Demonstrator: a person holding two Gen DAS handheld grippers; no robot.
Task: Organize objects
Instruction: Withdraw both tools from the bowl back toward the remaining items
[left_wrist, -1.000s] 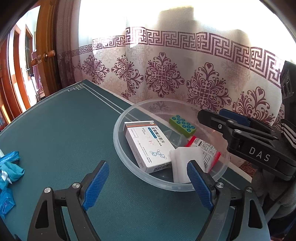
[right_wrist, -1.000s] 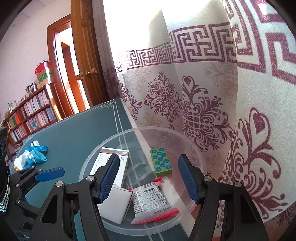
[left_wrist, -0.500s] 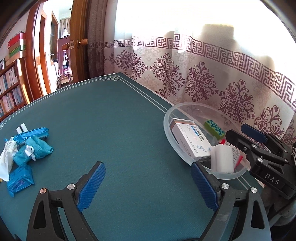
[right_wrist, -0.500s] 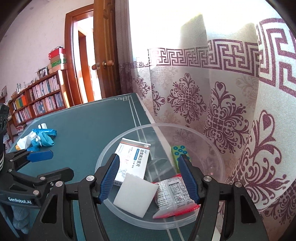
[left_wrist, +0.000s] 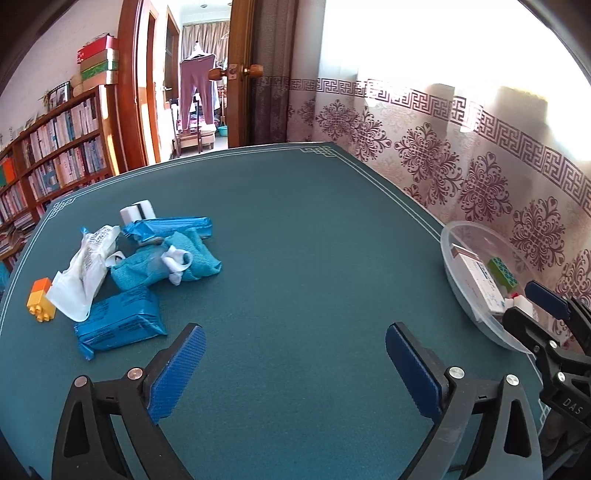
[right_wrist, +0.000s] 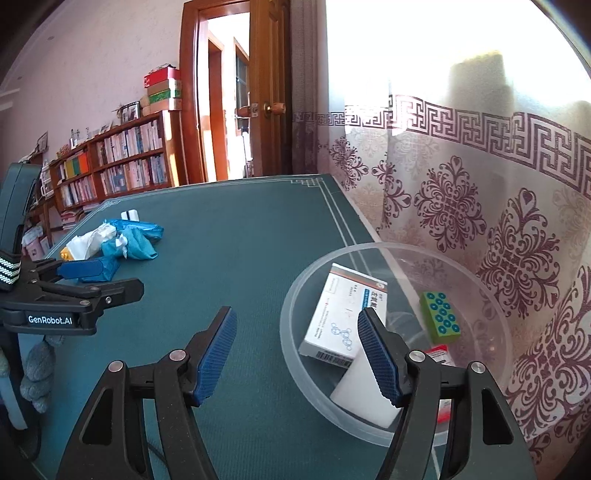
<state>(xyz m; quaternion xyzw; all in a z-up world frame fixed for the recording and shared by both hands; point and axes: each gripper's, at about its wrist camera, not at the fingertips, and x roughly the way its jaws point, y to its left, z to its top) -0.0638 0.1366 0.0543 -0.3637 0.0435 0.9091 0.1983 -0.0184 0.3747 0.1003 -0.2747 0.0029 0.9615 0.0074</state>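
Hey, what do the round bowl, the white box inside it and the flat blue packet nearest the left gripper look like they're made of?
Bowl: clear, slightly frosted plastic, apparently; the table edge shows through its wall.
White box: printed cardboard by its look, with sharp folded edges, matte faces and a barcode.
Blue packet: probably soft plastic film, glossy and wrinkled with a crimped end.

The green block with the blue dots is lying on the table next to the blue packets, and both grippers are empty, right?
Not quite: the green block lies inside the clear bowl, beside the white medicine box, as the right wrist view shows. The blue packets are across the table. Both grippers are empty.
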